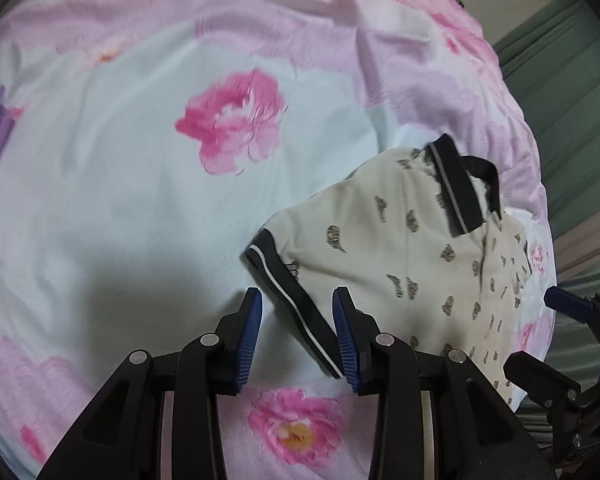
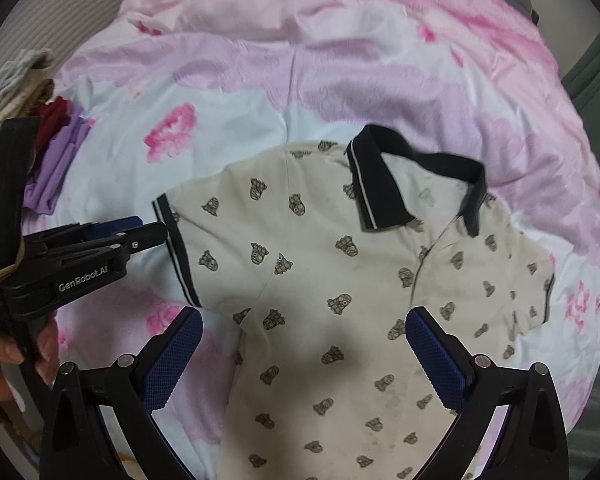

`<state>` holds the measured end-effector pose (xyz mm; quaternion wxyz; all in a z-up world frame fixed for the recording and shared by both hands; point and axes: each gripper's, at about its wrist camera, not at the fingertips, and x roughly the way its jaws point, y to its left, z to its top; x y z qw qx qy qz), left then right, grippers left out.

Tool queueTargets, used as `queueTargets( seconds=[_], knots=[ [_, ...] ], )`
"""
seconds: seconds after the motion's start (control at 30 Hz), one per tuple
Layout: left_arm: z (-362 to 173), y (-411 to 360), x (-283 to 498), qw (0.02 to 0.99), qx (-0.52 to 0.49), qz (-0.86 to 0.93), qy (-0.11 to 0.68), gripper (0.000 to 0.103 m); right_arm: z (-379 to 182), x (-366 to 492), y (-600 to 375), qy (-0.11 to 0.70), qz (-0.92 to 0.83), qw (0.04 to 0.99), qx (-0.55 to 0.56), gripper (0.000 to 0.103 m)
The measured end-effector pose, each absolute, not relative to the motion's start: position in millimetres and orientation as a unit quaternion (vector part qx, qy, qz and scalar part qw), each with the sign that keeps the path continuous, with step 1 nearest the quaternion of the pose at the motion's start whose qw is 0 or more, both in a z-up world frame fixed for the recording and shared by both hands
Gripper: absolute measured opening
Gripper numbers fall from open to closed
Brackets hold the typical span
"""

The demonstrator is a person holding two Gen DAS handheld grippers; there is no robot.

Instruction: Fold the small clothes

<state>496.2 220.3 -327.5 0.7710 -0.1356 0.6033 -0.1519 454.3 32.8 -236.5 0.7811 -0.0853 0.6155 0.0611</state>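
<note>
A cream polo shirt (image 2: 300, 264) with a dark collar (image 2: 384, 184), dark-edged sleeves and small printed figures lies front up on a flowered bedsheet (image 2: 260, 80). In the left wrist view the shirt (image 1: 400, 248) lies to the right. Its dark sleeve cuff (image 1: 292, 296) runs slantwise between the blue pads of my left gripper (image 1: 298, 316). The jaws stand partly apart and do not press the cloth. From the right wrist view, my left gripper (image 2: 156, 234) points at that cuff (image 2: 180, 256). My right gripper (image 2: 304, 332) hangs wide open over the shirt's body, holding nothing.
A heap of other clothes, purple (image 2: 56, 160) and dark red among them, lies at the bed's left side. A hand (image 2: 4, 356) holds the left gripper's handle. Grey-green cloth (image 1: 572, 120) shows beyond the bed's right edge. Rumpled pink bedding (image 2: 280, 8) lies farther back.
</note>
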Motion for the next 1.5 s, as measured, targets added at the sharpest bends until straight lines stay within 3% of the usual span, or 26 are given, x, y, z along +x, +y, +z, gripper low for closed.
queueTargets(
  seconds=[0.33,0.4,0.53,0.63,0.77,0.97,1.33,1.4,1.5],
  knots=[
    [-366,230,517,0.738,-0.216,-0.144,0.623,0.036,-256,469,31,0.638,0.054,0.764,-0.072,0.103],
    [-368,231,520,0.737,-0.225,-0.136,0.623,0.030,-256,471,30,0.638,0.054,0.765,-0.072,0.102],
    [-357,226,518,0.739,-0.214,-0.130,0.626,0.007,-255,471,22,0.637,0.048,0.767,-0.068,0.102],
    [-327,216,511,0.757,-0.184,-0.130,0.614,0.005,-251,468,13,0.632,0.041,0.770,-0.069,0.102],
    [-272,191,500,0.786,-0.158,-0.154,0.578,0.005,-241,459,-8,0.629,0.033,0.775,-0.060,0.102],
    [-231,112,502,0.789,-0.135,-0.198,0.566,0.005,-230,439,-53,0.623,0.012,0.781,-0.032,0.102],
    [-277,-17,521,0.759,-0.087,-0.173,0.621,0.005,-219,408,-162,0.608,-0.057,0.791,0.026,0.102],
    [-277,-23,521,0.759,-0.082,-0.161,0.625,0.009,-219,404,-180,0.606,-0.064,0.792,0.030,0.102],
    [-258,-31,513,0.770,-0.075,-0.155,0.614,0.052,-216,401,-201,0.600,-0.063,0.796,0.044,0.102]
  ],
)
